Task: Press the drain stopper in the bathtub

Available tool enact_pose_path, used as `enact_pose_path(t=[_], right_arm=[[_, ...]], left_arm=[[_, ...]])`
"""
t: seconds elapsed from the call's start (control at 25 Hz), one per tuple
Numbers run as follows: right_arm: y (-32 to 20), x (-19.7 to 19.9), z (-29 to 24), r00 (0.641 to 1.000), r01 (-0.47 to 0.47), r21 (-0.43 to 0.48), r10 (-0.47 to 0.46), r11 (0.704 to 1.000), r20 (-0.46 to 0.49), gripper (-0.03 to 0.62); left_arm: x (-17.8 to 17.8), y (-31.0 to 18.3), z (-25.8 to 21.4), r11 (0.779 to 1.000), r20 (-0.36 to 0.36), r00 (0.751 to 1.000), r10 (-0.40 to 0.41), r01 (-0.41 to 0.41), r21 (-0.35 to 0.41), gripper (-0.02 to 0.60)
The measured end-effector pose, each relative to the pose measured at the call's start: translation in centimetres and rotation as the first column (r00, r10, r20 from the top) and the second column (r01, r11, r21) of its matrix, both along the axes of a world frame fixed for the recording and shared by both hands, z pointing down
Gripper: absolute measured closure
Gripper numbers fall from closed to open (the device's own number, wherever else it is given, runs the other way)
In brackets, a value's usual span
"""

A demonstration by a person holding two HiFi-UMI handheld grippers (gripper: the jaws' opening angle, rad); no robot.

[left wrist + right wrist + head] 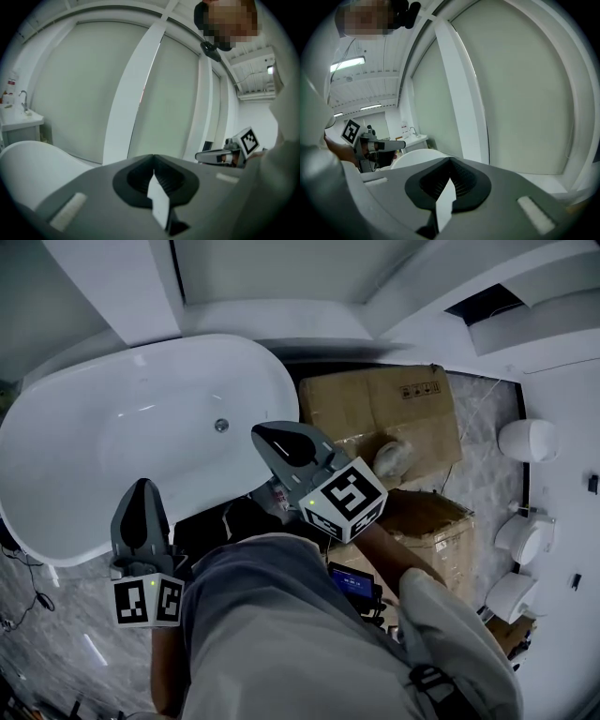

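A white oval bathtub [112,427] fills the upper left of the head view. Its round metal drain stopper [221,425] sits on the tub floor toward the right end. My right gripper [267,433] hovers over the tub's right rim, just right of the stopper, shut with nothing in it. My left gripper [142,486] is held over the tub's near rim, also shut and empty. Both gripper views point up at the walls: the left gripper [152,157] and right gripper [450,160] show their jaws together. The stopper is hidden in both gripper views.
Cardboard boxes [384,409] stand right of the tub, another box [436,531] nearer me. White ceramic fixtures [528,440] line the right wall. A sink with a faucet [21,112] stands beyond the tub. Cables [23,587] lie on the marble floor at left.
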State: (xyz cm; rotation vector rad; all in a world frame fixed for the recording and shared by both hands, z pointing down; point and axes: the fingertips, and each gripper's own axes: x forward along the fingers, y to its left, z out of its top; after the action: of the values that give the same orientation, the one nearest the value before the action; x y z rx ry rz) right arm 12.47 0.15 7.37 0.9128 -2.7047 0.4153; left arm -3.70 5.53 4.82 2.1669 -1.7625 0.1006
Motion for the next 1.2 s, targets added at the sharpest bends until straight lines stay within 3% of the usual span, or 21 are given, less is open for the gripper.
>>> enact_pose_path(t=[0.76, 1.2], right_arm=[[2.0, 2.0, -2.9, 0.999, 0.010, 0.011, -0.011, 1.000, 0.041, 0.599], [2.7, 1.9, -3.6, 0.998, -0.035, -0.003, 0.036, 0.999, 0.044, 0.599]], left_arm=[[1.7, 1.2, -2.5, 0.998, 0.016, 0.999, -0.039, 0.038, 0.048, 0.581], [1.2, 1.3, -2.5, 0.997, 0.028, 0.998, -0.055, 0.054, 0.048, 0.581]])
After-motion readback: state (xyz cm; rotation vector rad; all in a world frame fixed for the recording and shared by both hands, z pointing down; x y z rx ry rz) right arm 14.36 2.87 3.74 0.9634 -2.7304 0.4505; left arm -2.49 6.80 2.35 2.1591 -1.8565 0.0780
